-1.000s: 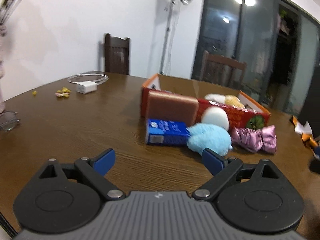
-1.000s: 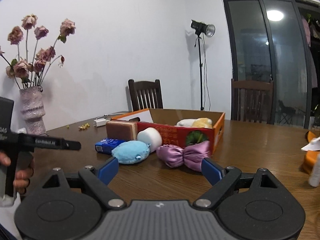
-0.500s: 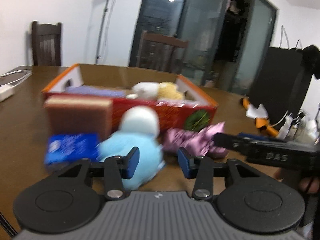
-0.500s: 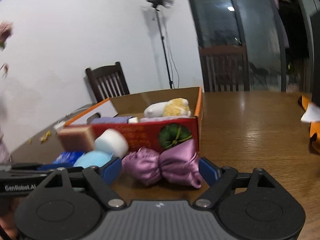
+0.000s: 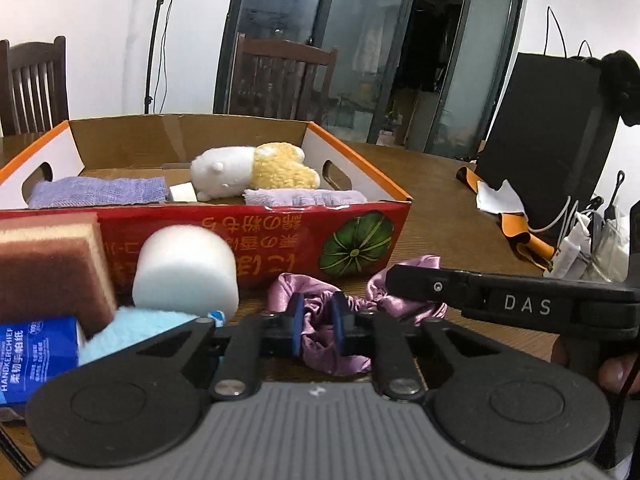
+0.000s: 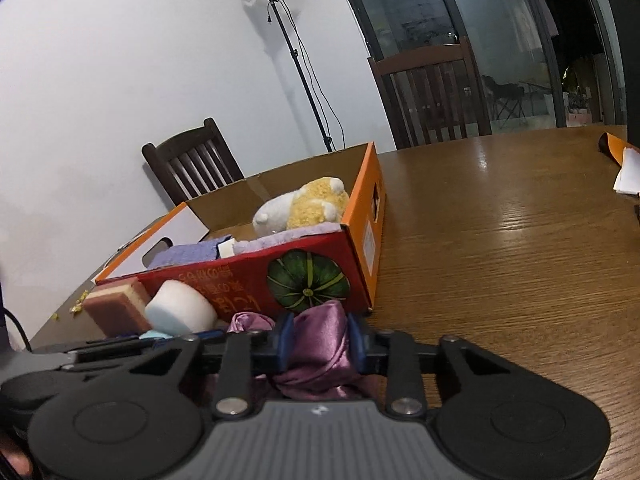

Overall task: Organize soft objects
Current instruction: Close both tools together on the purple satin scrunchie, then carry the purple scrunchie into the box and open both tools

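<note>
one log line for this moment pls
left gripper: shut on satin cloth | right gripper: shut on same cloth | jaws just closed | box: behind

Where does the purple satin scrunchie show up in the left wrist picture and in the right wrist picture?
Left wrist: the purple satin scrunchie lies low at centre, pinched in the left hand-held gripper, below the box front.
Right wrist: the scrunchie sits low at centre, squeezed in the right hand-held gripper.
Shared landmark: the green pumpkin print on the red box, just above it in both.
</note>
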